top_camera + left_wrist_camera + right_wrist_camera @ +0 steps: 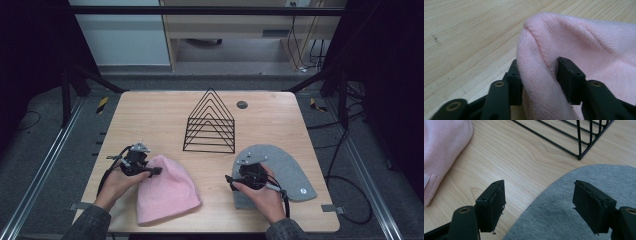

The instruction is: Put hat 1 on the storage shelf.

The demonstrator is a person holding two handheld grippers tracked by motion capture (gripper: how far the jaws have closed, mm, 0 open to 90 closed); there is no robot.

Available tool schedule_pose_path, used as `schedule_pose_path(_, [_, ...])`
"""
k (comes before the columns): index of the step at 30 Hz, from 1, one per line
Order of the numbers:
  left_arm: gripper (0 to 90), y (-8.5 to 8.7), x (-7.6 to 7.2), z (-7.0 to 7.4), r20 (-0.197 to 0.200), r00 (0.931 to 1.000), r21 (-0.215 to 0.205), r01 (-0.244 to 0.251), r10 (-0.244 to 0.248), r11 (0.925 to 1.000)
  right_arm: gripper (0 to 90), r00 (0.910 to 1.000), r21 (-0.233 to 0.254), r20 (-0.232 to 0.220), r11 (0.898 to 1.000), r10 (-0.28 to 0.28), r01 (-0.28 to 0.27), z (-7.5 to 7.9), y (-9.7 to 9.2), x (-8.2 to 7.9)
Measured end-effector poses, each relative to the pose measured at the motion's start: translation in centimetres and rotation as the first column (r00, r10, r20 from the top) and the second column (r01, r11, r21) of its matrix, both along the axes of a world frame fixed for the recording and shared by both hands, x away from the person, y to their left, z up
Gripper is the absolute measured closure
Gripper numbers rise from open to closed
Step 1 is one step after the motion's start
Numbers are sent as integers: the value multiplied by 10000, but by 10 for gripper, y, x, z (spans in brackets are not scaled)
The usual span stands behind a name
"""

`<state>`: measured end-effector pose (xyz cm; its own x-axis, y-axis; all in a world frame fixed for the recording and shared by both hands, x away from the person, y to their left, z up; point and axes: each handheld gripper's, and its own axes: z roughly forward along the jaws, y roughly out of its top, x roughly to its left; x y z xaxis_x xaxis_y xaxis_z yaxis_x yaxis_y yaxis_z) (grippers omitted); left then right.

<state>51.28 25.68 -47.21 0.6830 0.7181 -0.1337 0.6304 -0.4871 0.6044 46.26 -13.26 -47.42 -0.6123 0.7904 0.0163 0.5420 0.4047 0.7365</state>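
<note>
A pink knit beanie (pixel 167 192) lies flat at the front left of the wooden table (pixel 150 115). My left gripper (pixel 156 171) sits at its upper left edge. In the left gripper view a raised fold of the pink beanie (pixel 574 37) stands between the two jaws of the left gripper (pixel 537 72), and both pads press on it. A grey beanie (pixel 287 167) lies at the front right. My right gripper (pixel 232 180) hovers at its left edge. In the right gripper view the right gripper (pixel 539 202) is open, one jaw over the grey beanie (pixel 554 215), the other over bare wood.
A black wire rack (pixel 210 125) shaped like a row of triangles stands at the table's middle, behind both hats; its corner (pixel 580 157) lies close ahead of the right gripper. A small round dark disc (pixel 242 104) sits behind the rack. The pink beanie (pixel 441 150) edges the right gripper view.
</note>
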Motion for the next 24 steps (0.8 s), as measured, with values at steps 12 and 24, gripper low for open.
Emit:
schedule_pose_path(12, [774, -3, -6, 6, 236, 9997, 32, -20, 20, 10000, 261, 9999, -71, -100, 10000, 7, -8, -1, 0, 1])
schedule_pose_path(24, [791, -1, -19, 29, 1337, 9910, -34, -71, 75, 10000, 261, 10000, -178, -45, 9998, -1, 0, -1, 2, 0])
